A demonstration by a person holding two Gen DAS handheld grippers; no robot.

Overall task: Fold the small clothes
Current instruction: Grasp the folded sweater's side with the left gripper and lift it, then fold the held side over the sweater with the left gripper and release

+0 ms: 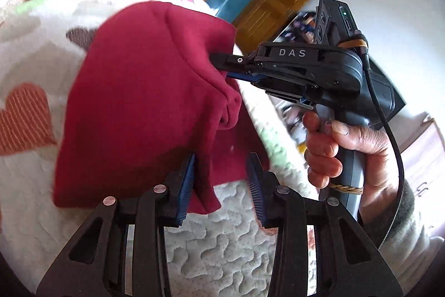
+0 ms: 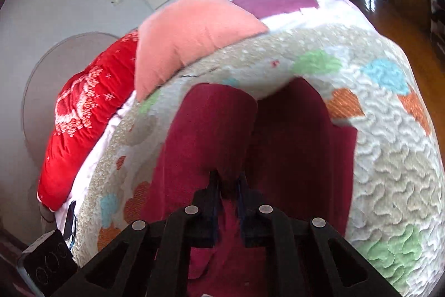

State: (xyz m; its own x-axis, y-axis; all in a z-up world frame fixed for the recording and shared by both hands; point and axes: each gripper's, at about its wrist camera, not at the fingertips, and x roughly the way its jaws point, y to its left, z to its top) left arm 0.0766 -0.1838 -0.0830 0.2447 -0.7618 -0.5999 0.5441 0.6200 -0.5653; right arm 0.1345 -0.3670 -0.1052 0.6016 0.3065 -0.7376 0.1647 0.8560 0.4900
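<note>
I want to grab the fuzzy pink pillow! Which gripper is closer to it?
Neither by much, but probably right. The right gripper, pinching the dark red garment, points up the bed toward the pink pillow. The left gripper sits open at the garment's near edge.

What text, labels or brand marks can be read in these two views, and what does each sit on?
"DAS": white letters on the black body of the right gripper, seen in the left wrist view.
The white embroidery on the red quilt is a pattern or characters; too blurred to read.
No other text is legible.
</note>
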